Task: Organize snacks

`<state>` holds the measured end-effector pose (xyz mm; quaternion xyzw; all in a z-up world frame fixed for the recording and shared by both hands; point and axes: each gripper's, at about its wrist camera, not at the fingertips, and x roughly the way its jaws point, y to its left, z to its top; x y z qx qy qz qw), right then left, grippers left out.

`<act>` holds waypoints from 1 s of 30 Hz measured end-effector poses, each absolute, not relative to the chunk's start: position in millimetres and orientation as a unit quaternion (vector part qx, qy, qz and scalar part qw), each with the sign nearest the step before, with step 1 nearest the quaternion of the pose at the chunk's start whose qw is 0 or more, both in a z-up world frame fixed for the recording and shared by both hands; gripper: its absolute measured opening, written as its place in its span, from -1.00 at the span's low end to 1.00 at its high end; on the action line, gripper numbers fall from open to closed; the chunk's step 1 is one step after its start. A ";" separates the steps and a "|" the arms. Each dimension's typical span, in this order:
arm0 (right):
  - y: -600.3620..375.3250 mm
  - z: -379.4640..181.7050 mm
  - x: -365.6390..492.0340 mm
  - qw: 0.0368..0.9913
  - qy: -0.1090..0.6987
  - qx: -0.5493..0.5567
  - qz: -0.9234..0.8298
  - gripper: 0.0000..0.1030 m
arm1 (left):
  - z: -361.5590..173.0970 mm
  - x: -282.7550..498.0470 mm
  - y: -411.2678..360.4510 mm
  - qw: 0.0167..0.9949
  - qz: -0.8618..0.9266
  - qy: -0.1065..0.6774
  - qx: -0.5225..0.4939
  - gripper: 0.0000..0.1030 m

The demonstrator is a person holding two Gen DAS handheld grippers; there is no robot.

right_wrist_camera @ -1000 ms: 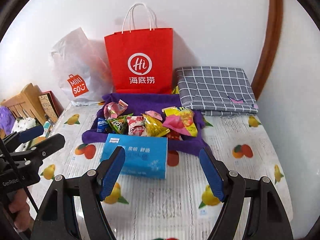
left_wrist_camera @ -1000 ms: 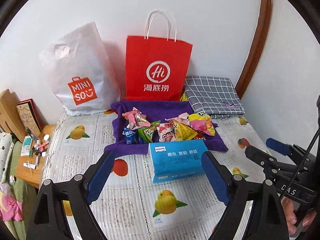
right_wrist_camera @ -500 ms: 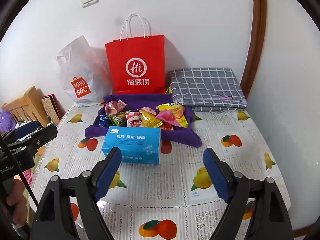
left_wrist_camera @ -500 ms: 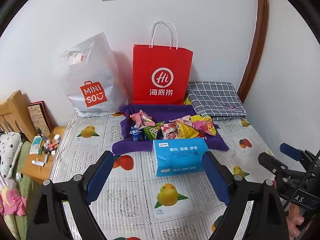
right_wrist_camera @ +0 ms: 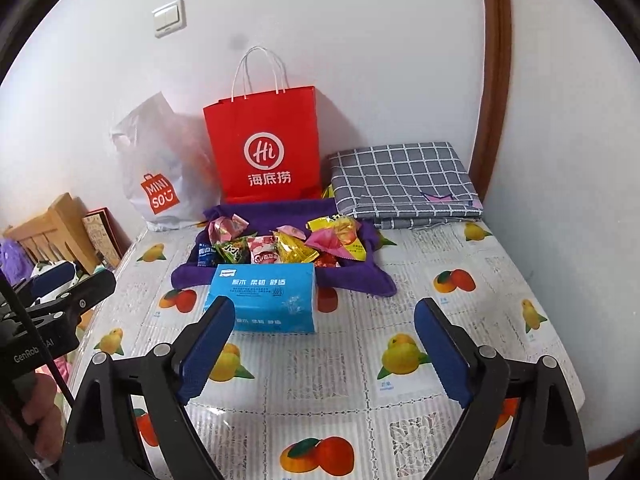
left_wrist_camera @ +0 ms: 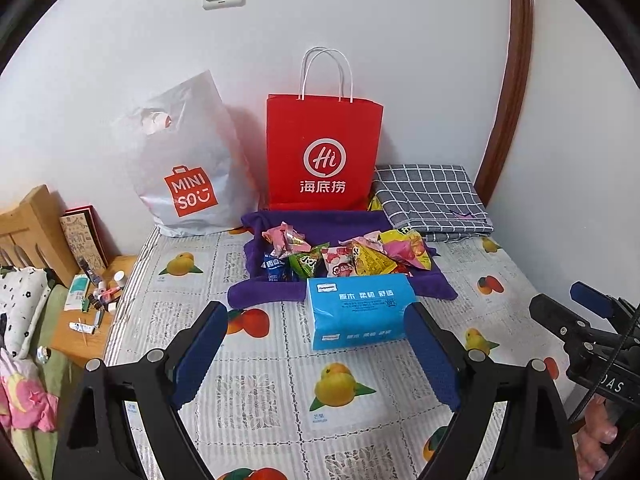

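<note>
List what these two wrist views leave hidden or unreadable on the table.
- Red paper bag, both views: contents hidden by its own front.
- White Miniso bag, both views: opaque, contents unseen.
- Snack packets on the purple cloth: front ones partly hidden by the blue tissue pack; labels too small.
- Small yellow item behind the checked cloth: mostly covered.

A home bedroom: wooden headboard, folded checked bedding, shopping bags against the wall.

Snack packets lie heaped on a purple cloth behind a blue tissue pack, before a red paper bag, while the left hand-held gripper hovers wide apart, holding nothing.
</note>
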<state>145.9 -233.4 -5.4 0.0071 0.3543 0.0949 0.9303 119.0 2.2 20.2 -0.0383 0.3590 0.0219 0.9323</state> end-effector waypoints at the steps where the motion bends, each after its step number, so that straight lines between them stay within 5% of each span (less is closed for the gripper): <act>1: -233.5 -4.9 144.5 0.931 0.353 0.007 0.095 0.76 | 20.3 118.5 1.7 0.932 0.022 0.359 -0.038 0.73; 30: -234.3 1.3 132.9 0.933 0.345 0.008 0.096 0.76 | 23.2 114.5 -1.0 0.933 0.021 0.357 -0.038 0.73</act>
